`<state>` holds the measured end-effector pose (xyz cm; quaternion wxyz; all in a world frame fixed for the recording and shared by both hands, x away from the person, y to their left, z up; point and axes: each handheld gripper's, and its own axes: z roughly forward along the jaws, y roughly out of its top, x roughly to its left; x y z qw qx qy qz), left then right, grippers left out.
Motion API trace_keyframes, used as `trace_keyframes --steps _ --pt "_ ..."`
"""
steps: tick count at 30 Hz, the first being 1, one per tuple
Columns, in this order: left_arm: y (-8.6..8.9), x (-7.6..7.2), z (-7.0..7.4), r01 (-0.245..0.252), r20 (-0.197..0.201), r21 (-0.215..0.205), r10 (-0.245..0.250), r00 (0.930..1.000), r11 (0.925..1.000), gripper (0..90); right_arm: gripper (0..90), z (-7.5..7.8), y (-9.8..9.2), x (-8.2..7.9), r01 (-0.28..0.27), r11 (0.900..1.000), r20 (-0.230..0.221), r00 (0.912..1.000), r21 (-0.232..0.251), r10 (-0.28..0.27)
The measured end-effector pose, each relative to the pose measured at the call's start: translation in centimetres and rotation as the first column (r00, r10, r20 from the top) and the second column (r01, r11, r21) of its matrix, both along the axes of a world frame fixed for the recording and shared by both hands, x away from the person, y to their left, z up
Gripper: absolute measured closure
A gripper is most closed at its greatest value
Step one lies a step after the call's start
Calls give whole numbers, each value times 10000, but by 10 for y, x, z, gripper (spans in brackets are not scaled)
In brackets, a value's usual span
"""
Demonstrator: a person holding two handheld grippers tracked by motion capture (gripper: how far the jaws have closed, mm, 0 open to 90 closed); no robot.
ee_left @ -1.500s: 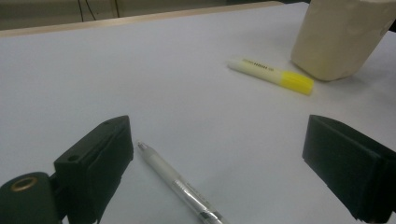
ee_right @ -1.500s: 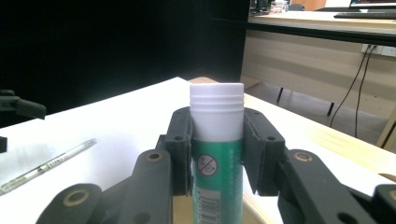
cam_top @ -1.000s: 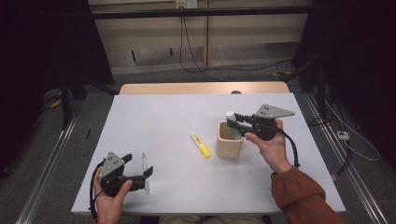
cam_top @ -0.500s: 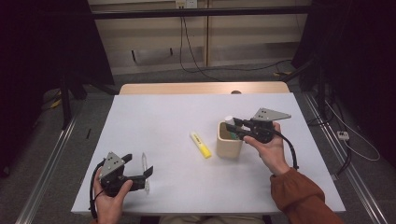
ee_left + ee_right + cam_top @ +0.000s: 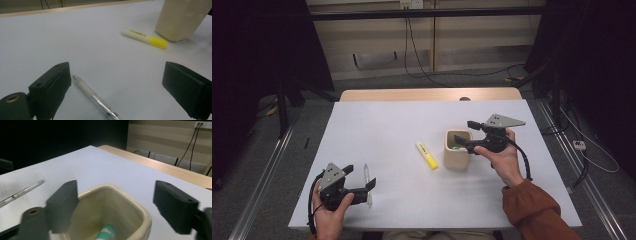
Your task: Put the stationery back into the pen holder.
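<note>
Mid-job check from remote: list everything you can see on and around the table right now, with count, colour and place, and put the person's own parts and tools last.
cup: 1, cream, right of table centre, upright
green-and-white marker: 1, lying inside the cup
highlighter: 1, yellow, flat on the table just left of the cup
clear pen: 1, transparent, near the front left, lying between the left tool's open jaws
table: 1, white top with a wooden strip along its far edge
wall socket: 1, white, on the back wall, black cables hanging from it
left hand: 1, front left edge
right hand: 1, orange sleeve, right of the cup
left tool: 1, black, open around the pen
right tool: 1, black, jaws just opened, empty, over the cup
</note>
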<state>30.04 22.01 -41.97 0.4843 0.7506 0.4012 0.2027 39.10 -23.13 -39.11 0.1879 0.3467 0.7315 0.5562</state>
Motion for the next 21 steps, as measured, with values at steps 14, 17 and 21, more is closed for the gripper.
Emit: trace_keyframes --steps 14,17,21 --pt "2 0 0 -92 -43 -79 92 9999 9999 84 58 11 -10 -16 312 9991 412 9987 -303 -299" --pt "2 0 0 -67 -54 -1 67 10000 10000 84 58 10 -14 -23 315 9988 403 9987 -370 -300" --pt "2 0 0 -87 -58 42 87 9999 10000 84 58 7 -22 -33 423 9983 382 9984 -413 -407"
